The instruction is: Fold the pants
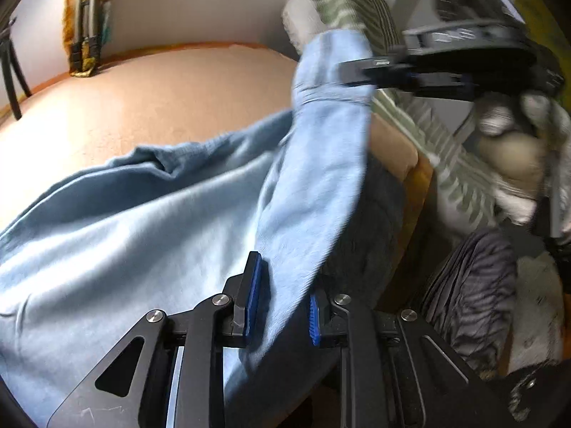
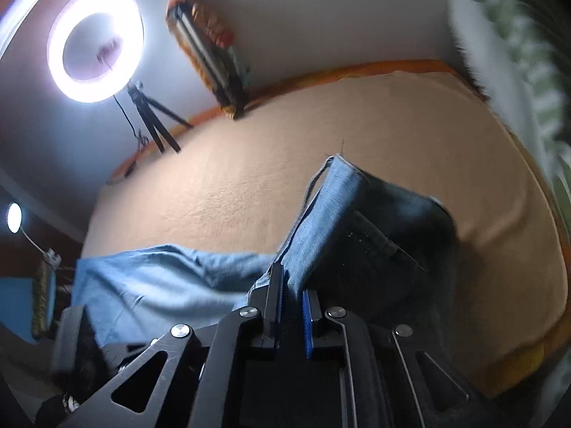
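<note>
The left gripper (image 1: 285,299) pinched a fold of the pants (image 1: 125,221); the right gripper (image 2: 291,306) clamped their hem. Only the right view showed a ring light (image 2: 95,42). Beyond both tongs the bed (image 2: 357,135) lay bare to its far edge.

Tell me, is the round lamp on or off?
On. The ring light on its tripod glows bright white in the right wrist view and casts a glare on the wall around it.
</note>
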The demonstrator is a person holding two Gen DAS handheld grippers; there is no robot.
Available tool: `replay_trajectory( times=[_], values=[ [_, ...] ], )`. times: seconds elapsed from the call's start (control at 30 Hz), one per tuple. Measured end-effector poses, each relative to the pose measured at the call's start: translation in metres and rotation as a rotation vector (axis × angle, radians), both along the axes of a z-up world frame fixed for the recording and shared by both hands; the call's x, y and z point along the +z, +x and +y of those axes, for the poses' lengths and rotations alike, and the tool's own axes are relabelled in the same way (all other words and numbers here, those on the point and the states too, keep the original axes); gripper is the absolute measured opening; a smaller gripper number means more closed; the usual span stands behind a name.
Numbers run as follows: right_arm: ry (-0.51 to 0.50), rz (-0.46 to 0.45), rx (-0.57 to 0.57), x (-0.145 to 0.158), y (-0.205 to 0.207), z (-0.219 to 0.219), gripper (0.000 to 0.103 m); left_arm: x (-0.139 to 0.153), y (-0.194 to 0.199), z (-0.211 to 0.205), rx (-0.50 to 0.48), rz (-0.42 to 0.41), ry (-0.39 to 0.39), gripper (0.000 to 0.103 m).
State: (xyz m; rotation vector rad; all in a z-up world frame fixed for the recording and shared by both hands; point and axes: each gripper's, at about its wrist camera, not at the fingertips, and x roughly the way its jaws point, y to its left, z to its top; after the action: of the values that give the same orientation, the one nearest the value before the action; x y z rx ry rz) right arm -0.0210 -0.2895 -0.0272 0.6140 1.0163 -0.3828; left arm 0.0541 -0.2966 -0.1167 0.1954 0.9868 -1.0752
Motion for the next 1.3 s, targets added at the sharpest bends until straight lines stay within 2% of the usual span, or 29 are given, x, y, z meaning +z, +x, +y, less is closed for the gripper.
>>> replay_trajectory(
  times=[0.13, 0.33, 0.53, 0.63, 0.73, 0.8, 0.87, 1.0, 1.1, 1.17, 1.3],
  values=[
    [0.008, -0.061, -0.084, 0.001, -0.059, 0.014, 0.005, -0.003, -0.011, -0.006, -0.029, -0.019, 0.025, 0.02],
    [0.071, -0.072, -0.187, -0.03, -0.099, 0.029, 0.005, -0.007, -0.029, -0.011, -0.086, -0.055, 0.052, 0.016],
    [0.173, -0.005, -0.2, -0.059, -0.108, 0.022, 0.005, -0.016, -0.035, -0.011, -0.106, -0.055, 0.084, 0.016],
    [0.171, 0.052, -0.203, -0.069, -0.102, 0.016, 0.008, -0.015, -0.036, -0.011, -0.105, -0.042, 0.086, 0.016],
    [0.196, 0.111, -0.203, -0.076, -0.099, 0.013, 0.019, -0.012, -0.039, -0.006, -0.109, -0.033, 0.085, 0.018],
    [0.17, 0.127, -0.196, -0.071, -0.1, 0.012, 0.029, -0.009, -0.041, 0.0, -0.108, -0.006, 0.074, 0.023],
    [0.129, 0.132, -0.185, -0.06, -0.102, 0.011, 0.033, -0.006, -0.043, 0.006, -0.109, 0.013, 0.063, 0.026],
    [0.026, 0.113, -0.14, -0.031, -0.101, 0.012, 0.034, 0.008, -0.044, 0.022, -0.088, 0.023, 0.02, 0.027],
    [-0.096, 0.096, -0.077, -0.004, -0.089, 0.012, 0.035, 0.019, -0.039, 0.035, -0.043, -0.009, 0.002, 0.027],
    [-0.161, 0.062, -0.002, 0.011, -0.068, 0.014, 0.035, 0.022, -0.032, 0.044, -0.009, -0.017, -0.006, 0.027],
    [-0.162, 0.0, 0.187, 0.01, -0.024, 0.018, 0.038, 0.016, -0.018, 0.054, 0.057, -0.033, 0.027, 0.027]
  ],
)
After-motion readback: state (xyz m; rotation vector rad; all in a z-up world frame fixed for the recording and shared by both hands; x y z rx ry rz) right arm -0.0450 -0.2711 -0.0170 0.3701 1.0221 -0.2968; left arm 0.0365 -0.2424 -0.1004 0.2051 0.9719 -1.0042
